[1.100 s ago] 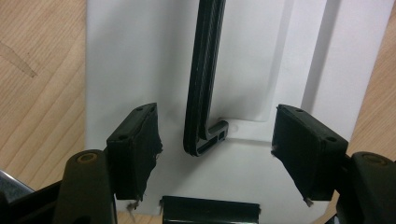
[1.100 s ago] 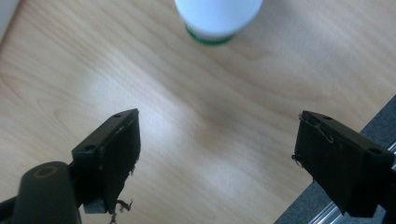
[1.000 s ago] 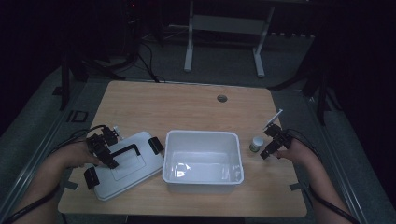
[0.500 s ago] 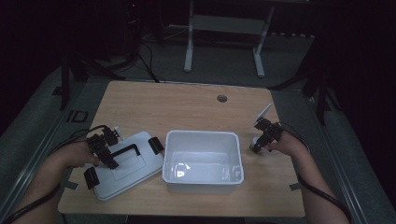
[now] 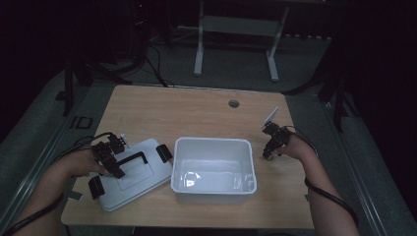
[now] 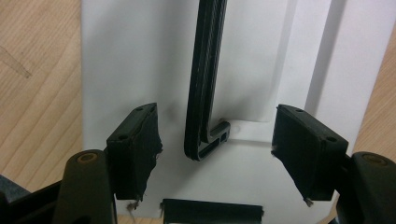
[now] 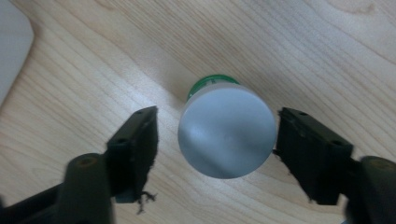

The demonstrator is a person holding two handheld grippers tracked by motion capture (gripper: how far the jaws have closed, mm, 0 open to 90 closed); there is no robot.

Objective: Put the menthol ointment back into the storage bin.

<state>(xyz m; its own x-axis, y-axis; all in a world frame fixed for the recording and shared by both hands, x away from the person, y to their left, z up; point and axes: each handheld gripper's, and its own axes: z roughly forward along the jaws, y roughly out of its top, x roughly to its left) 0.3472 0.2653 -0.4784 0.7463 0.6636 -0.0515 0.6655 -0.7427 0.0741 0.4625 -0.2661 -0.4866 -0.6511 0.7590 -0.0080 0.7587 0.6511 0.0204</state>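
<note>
Pale wood forms the table (image 5: pixel 196 113), the largest surface in the high view, with a small round grommet (image 5: pixel 233 103) set near its far edge. A white rectangular bin (image 5: pixel 214 169) stands open at the table's near middle. Just left of it, nearly touching its corner, lies a white lid (image 5: pixel 132 177), flat and turned at an angle, bearing a black handle (image 5: pixel 132 158) across its top and black latches at its ends. The left gripper (image 5: pixel 109 158) rests over this lid, held by the person's left hand (image 5: pixel 81 164). In the left gripper view the jaws stand wide apart, one on each side of the handle (image 6: pixel 205 79), which runs upright between them; neither pad touches it, and the white lid surface (image 6: pixel 130 60) lies beneath.

To the right of the bin, apart from its wall, the right gripper (image 5: pixel 269 150) points down at the table, held by the right hand (image 5: pixel 297 147). In the right gripper view its jaws are wide open and flank a small bottle (image 7: pixel 226 133) with a grey round cap and a green body, standing upright on the wood. A narrow gap shows between the cap and each pad.
</note>
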